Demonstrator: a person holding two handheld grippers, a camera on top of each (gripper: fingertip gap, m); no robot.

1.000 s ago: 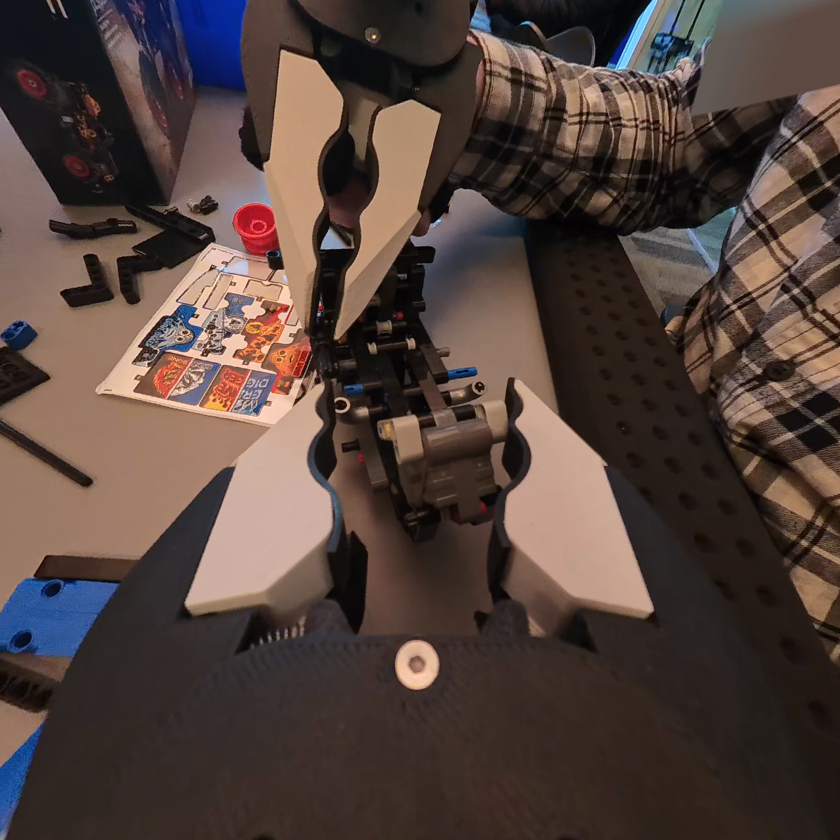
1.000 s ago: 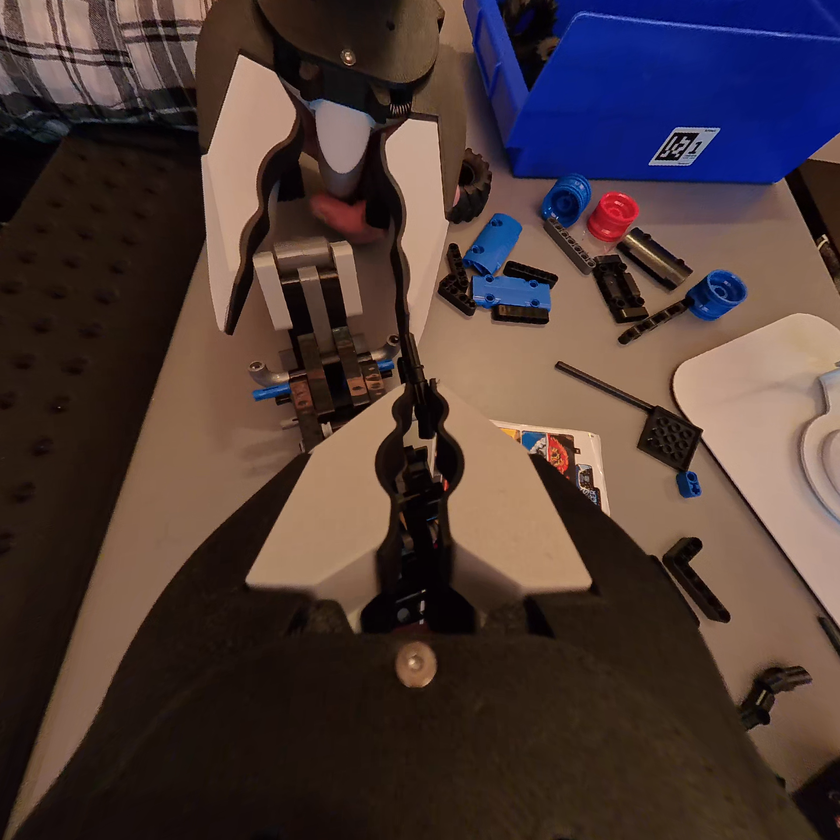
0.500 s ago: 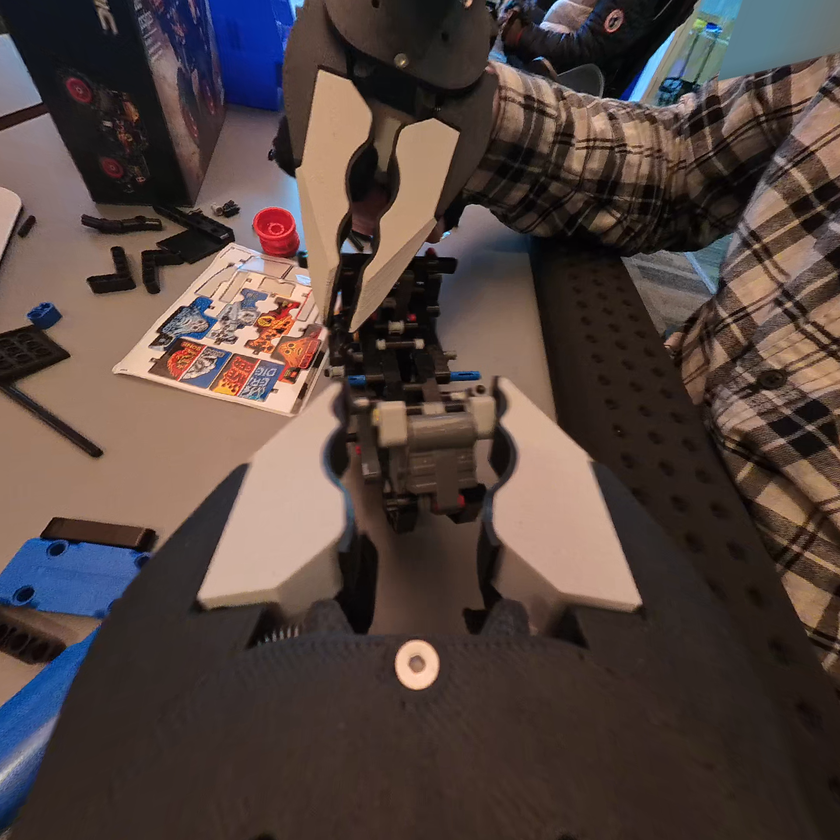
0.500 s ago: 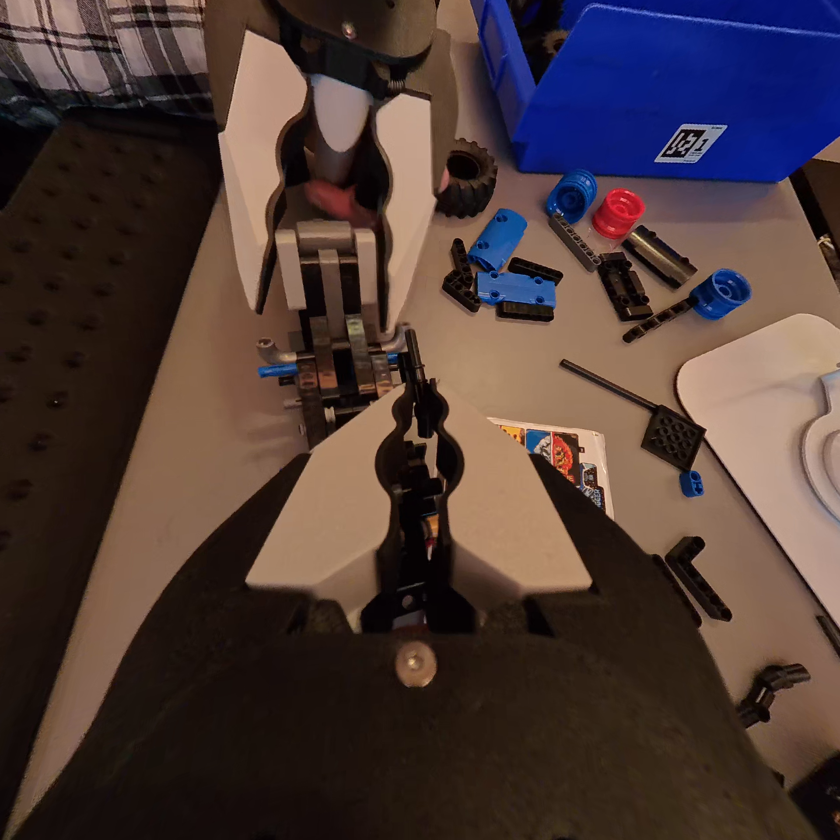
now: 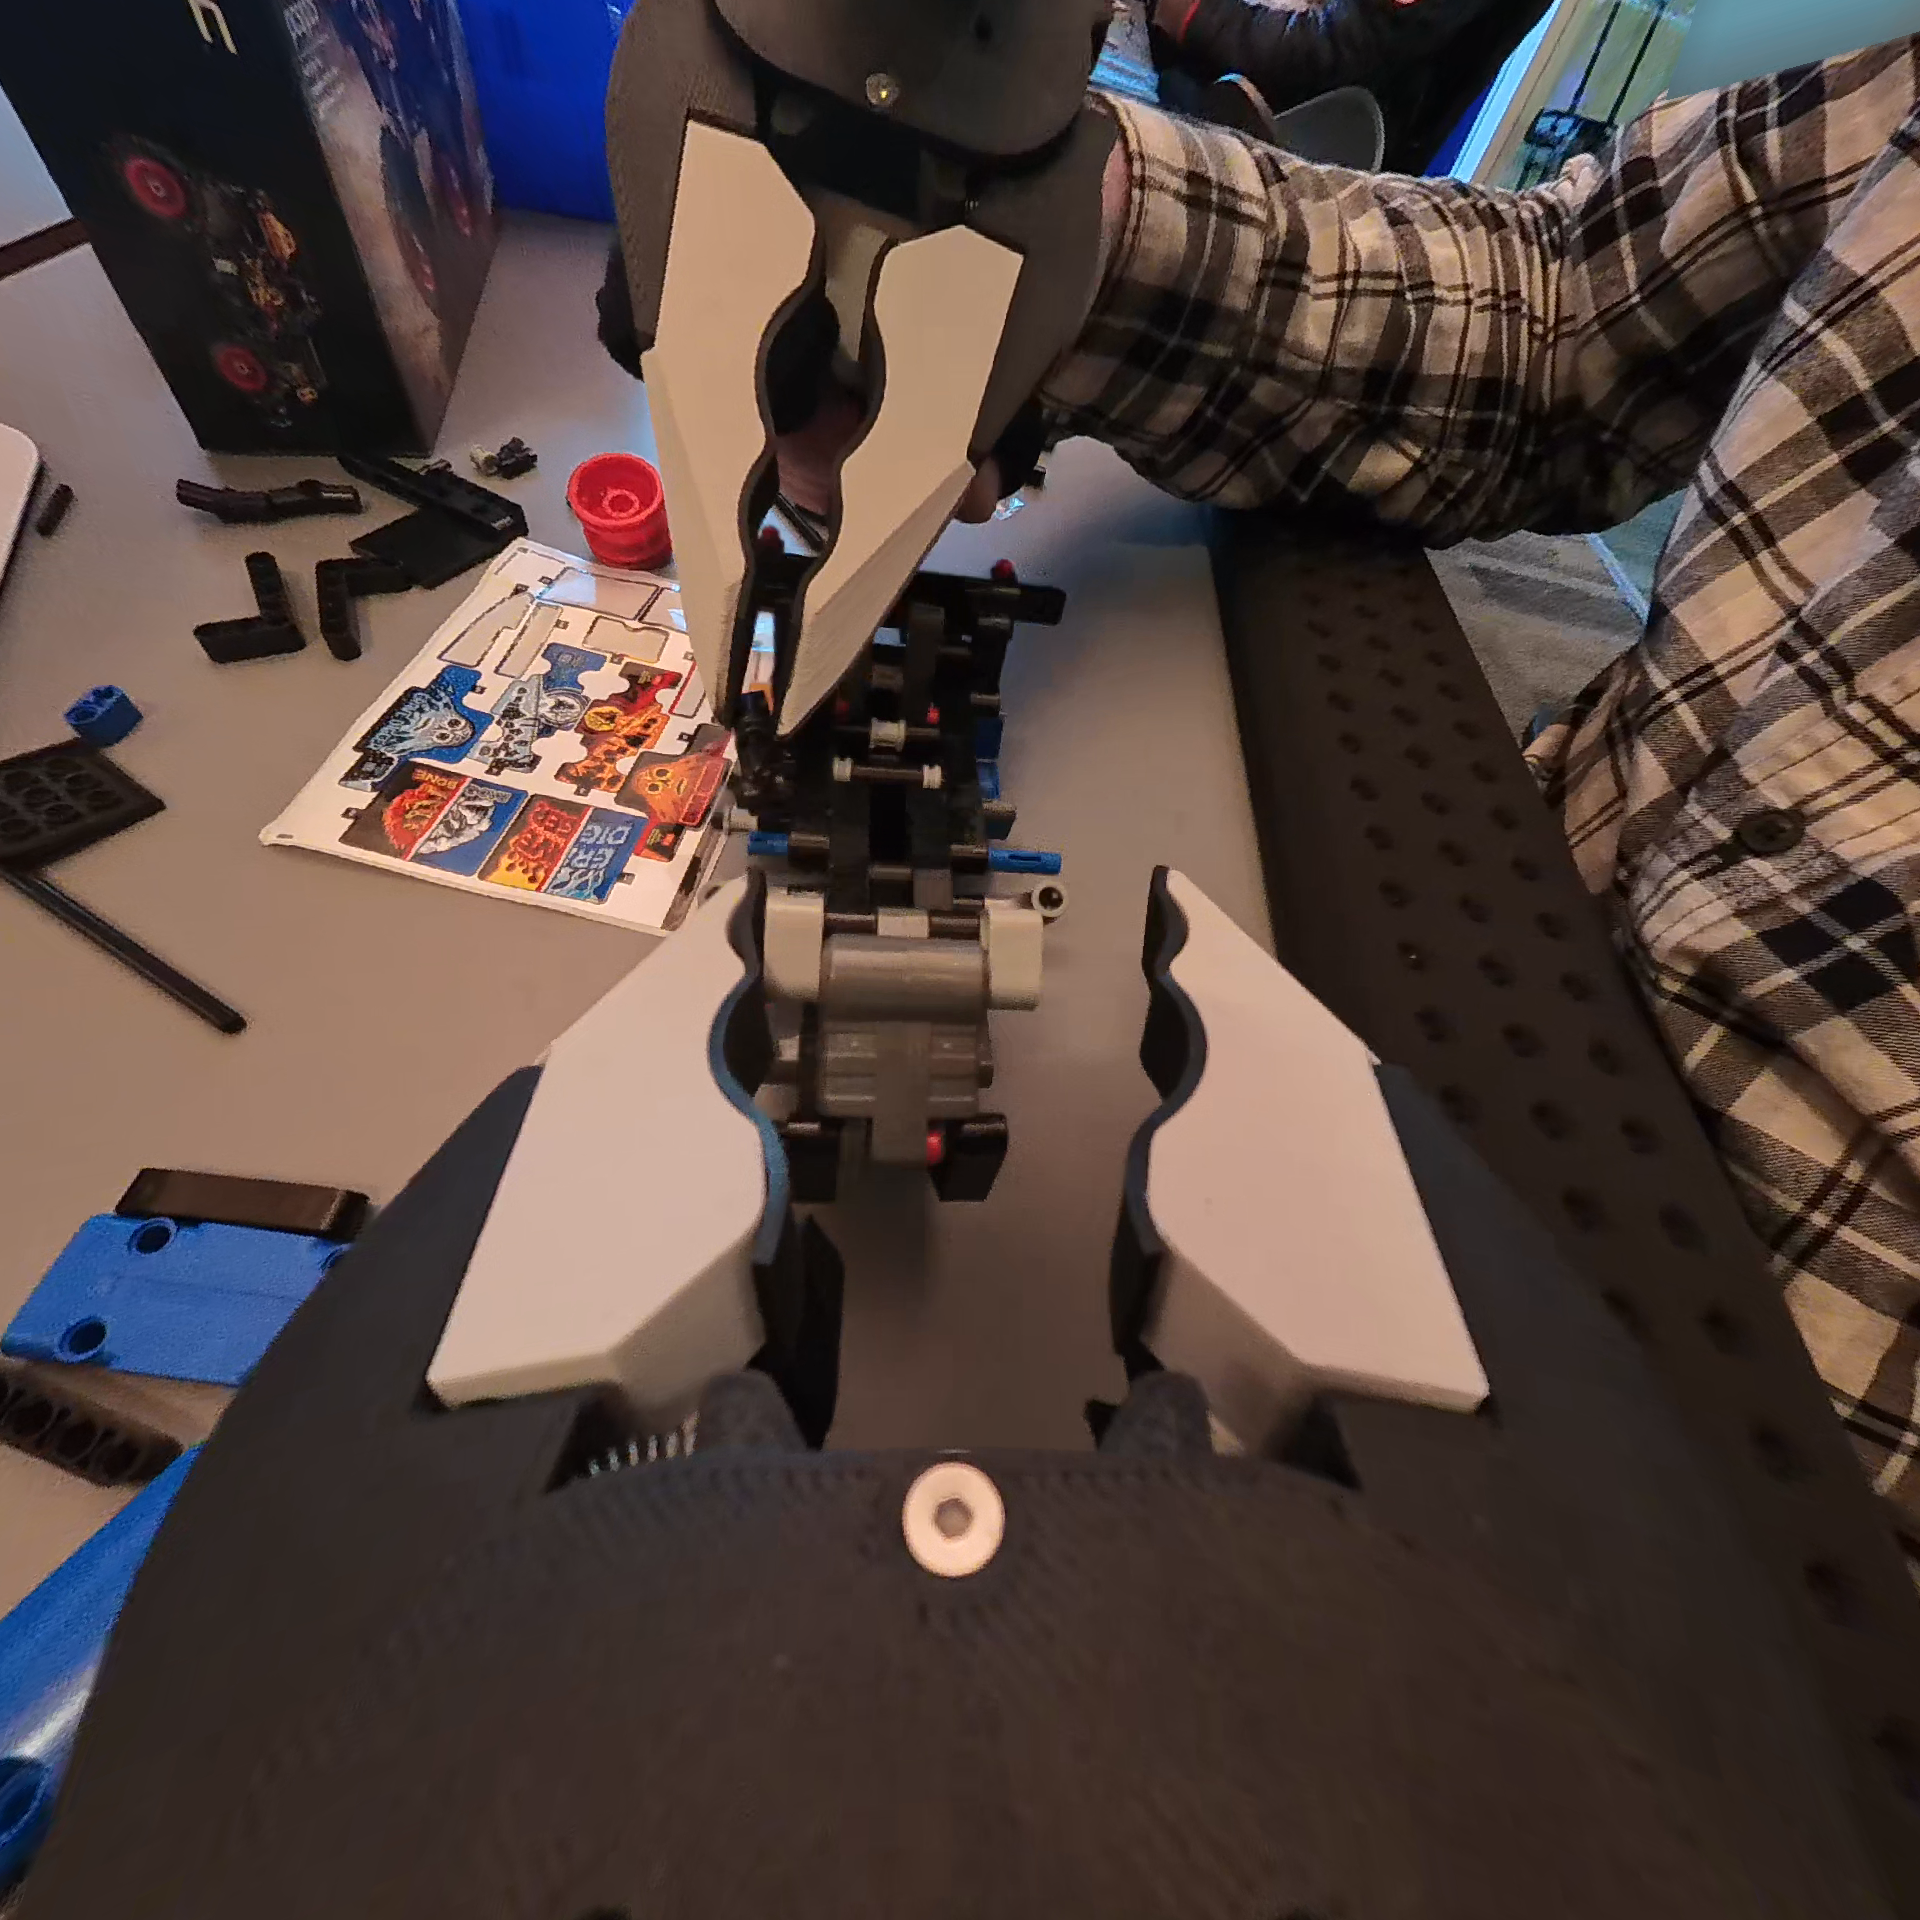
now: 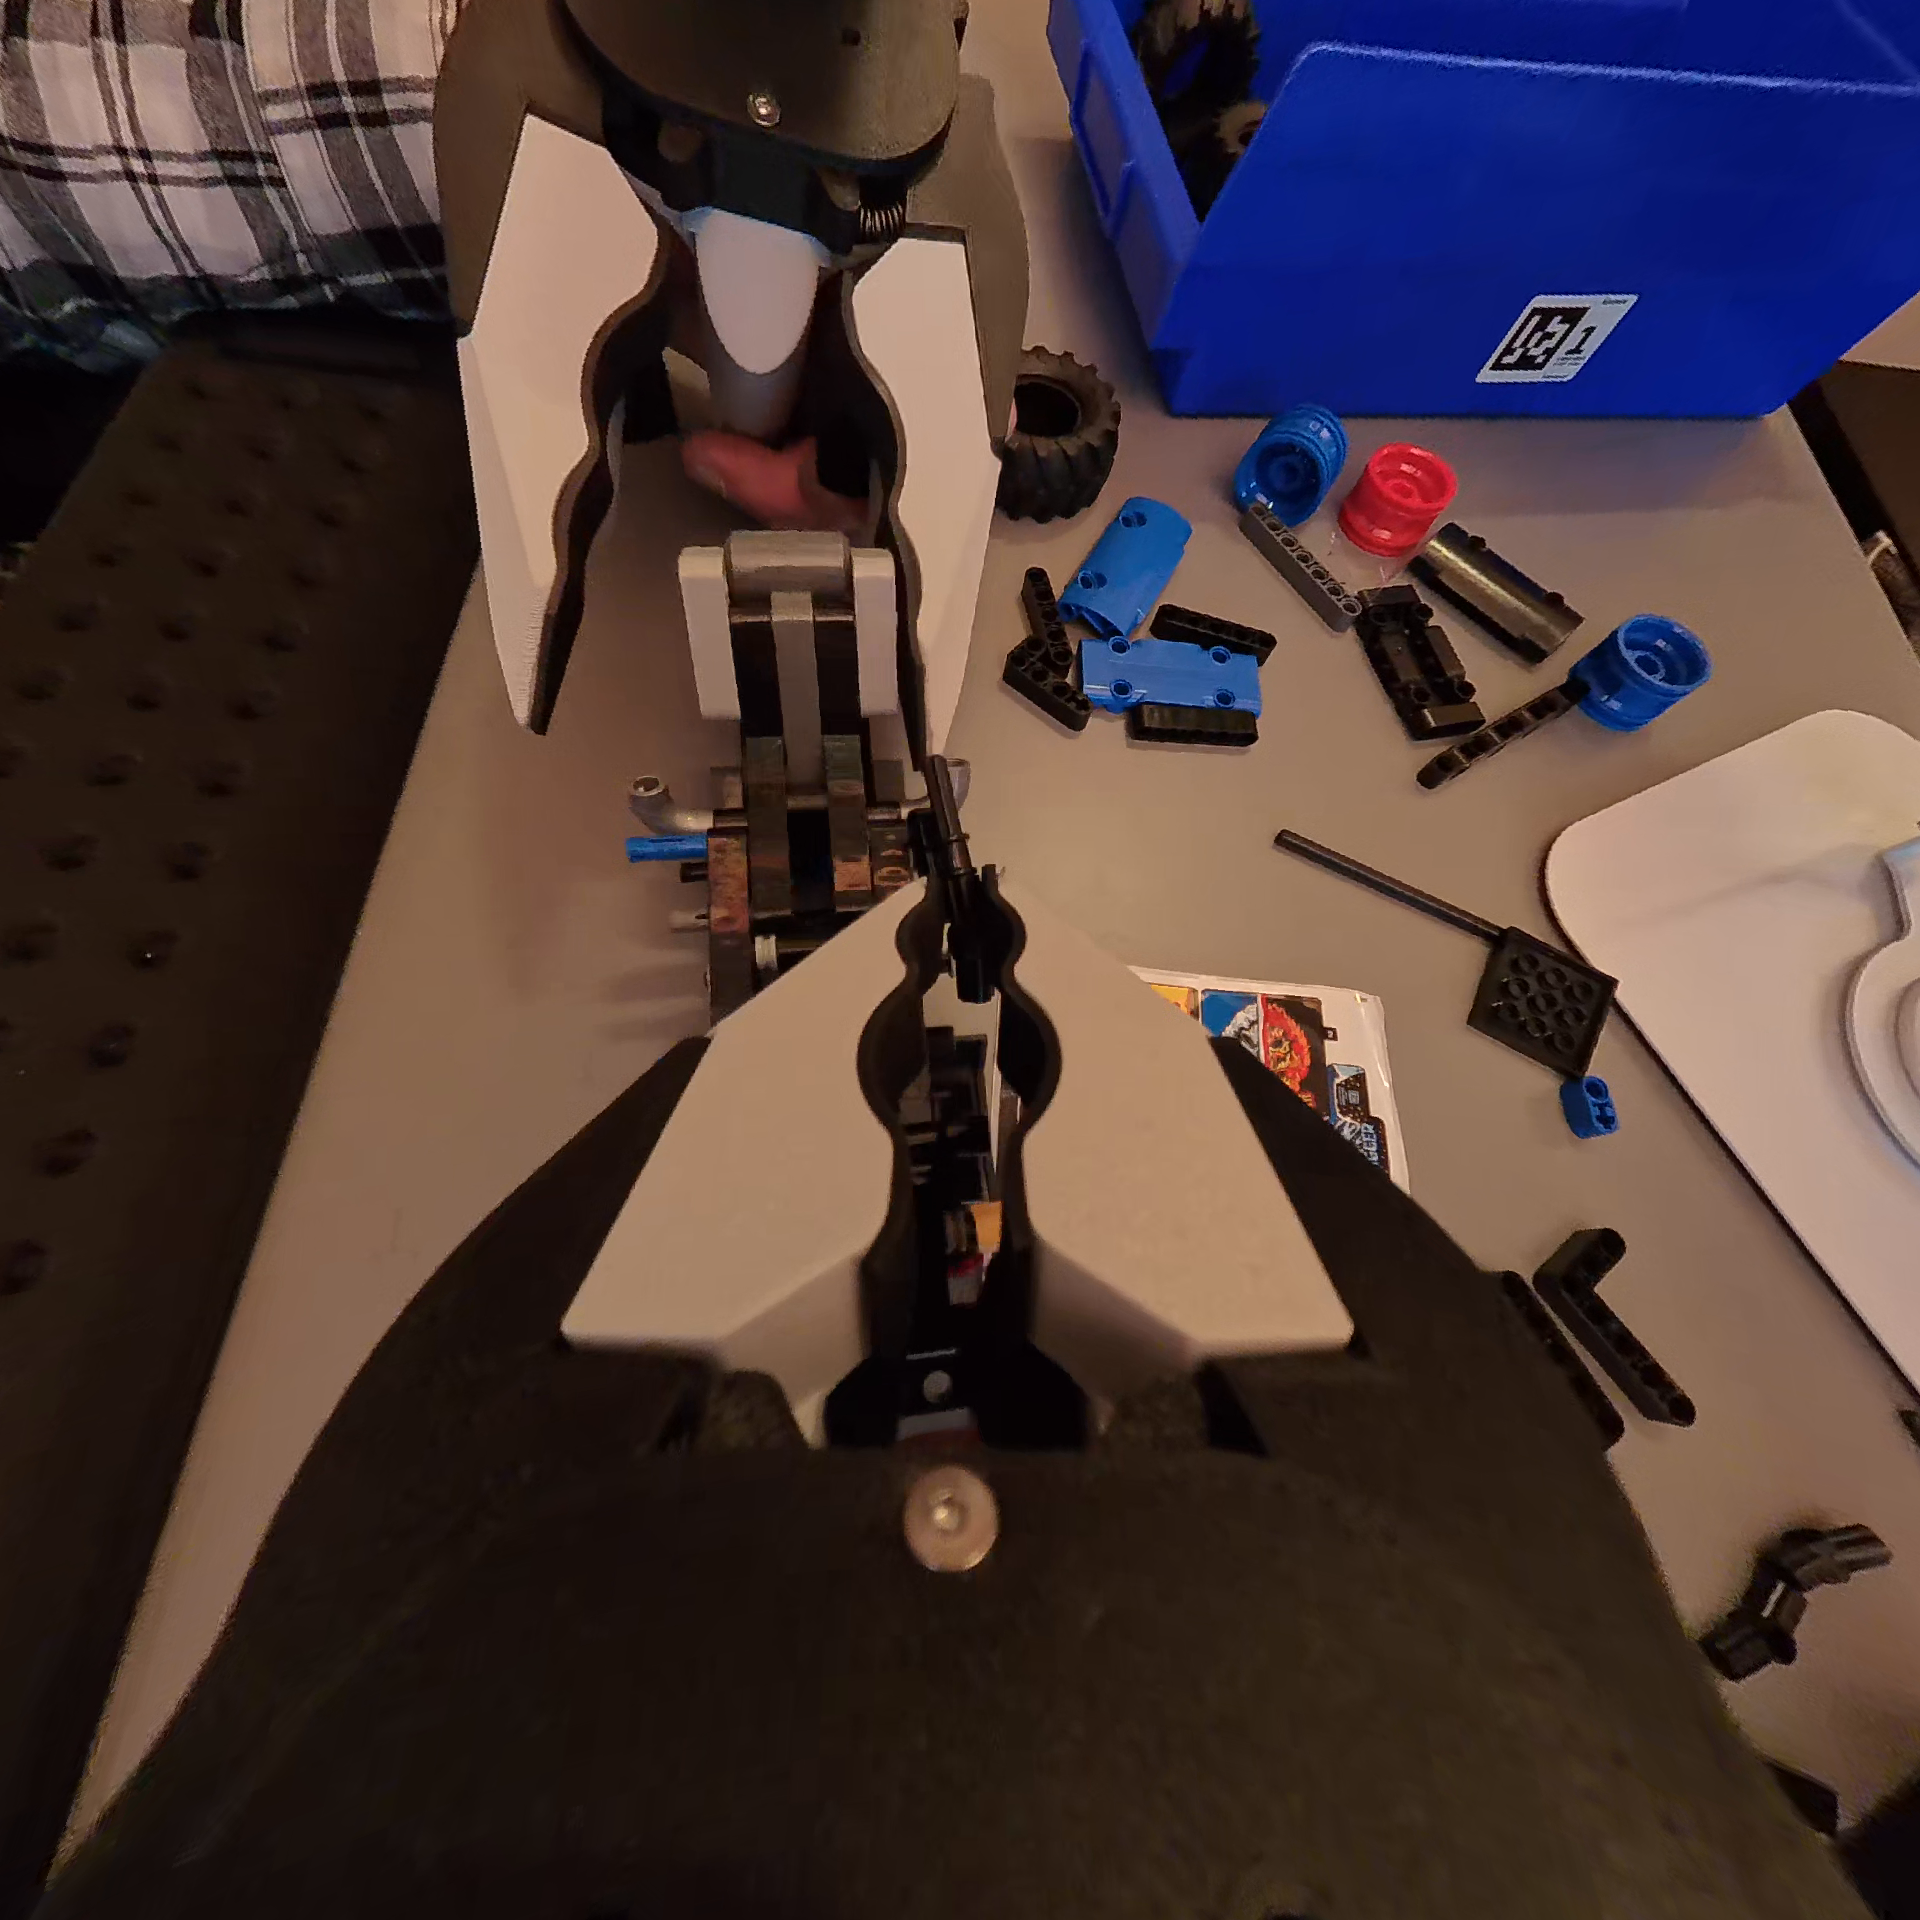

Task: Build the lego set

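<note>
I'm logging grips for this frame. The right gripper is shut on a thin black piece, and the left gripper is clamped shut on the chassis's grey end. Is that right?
Not quite. The right gripper is shut on the thin black piece, but the left gripper is open: the left wrist view shows its fingers spread either side of the chassis's grey end, with a clear gap on one side.

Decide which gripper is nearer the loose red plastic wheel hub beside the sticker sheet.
Right. The right gripper hangs just beside the red plastic wheel hub; the left gripper sits farther off, around the model's grey end.

grey table (image 5: 395, 997), perforated black mat (image 5: 1455, 831) (dim light)
</note>
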